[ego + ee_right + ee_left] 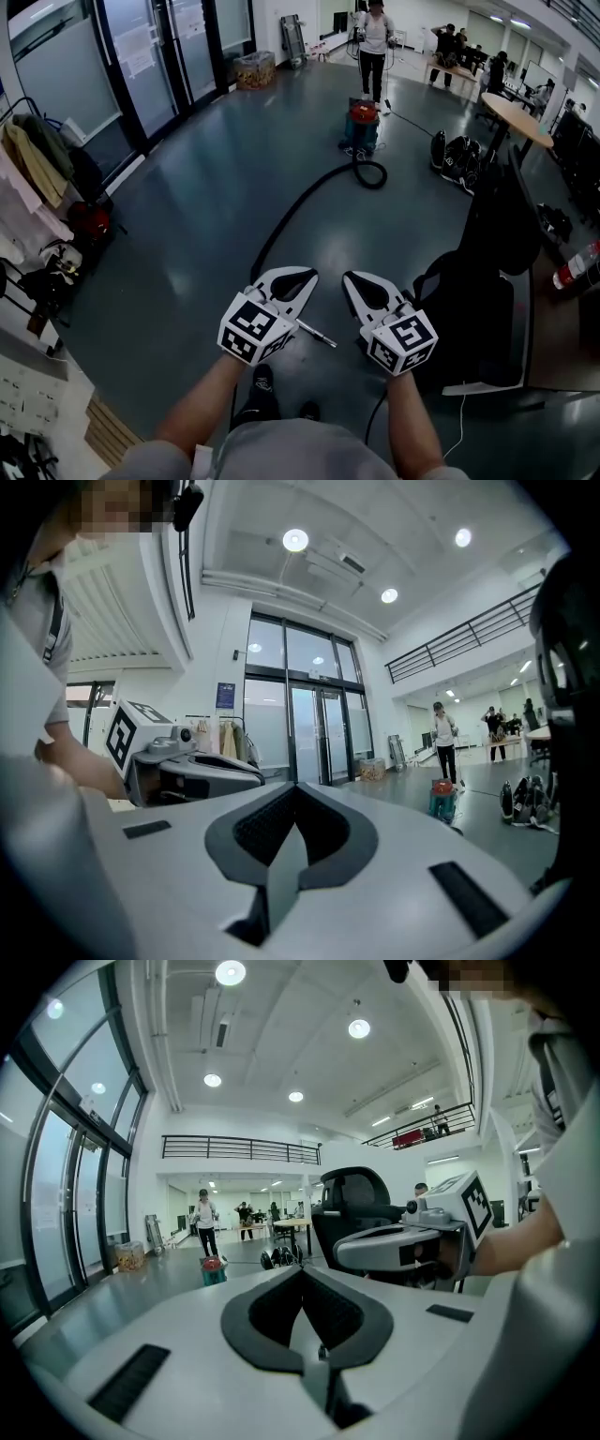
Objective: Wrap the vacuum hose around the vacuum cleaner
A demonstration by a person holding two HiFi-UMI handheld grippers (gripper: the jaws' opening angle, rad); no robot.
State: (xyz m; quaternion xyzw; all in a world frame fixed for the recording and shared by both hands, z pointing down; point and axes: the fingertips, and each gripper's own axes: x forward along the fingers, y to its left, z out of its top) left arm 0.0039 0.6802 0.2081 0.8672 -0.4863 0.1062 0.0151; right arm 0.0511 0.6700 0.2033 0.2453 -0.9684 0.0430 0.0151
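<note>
The vacuum cleaner (361, 127), red on top with a teal body, stands far off on the dark floor; it also shows small in the left gripper view (214, 1269) and the right gripper view (442, 799). Its black hose (300, 206) loops beside it and runs across the floor toward me, ending in a metal wand (317, 334) that lies on the floor under my hands. My left gripper (302, 275) and right gripper (353, 278) are held side by side above the floor, both shut and empty, pointing toward the vacuum cleaner. Neither touches the hose.
A person (375, 47) stands just behind the vacuum cleaner. A black office chair (478, 300) is close on my right. Further right are bags (459, 155), a round table (516, 112) and a fire extinguisher (577, 267). A coat rack (37, 159) and glass doors (159, 56) line the left.
</note>
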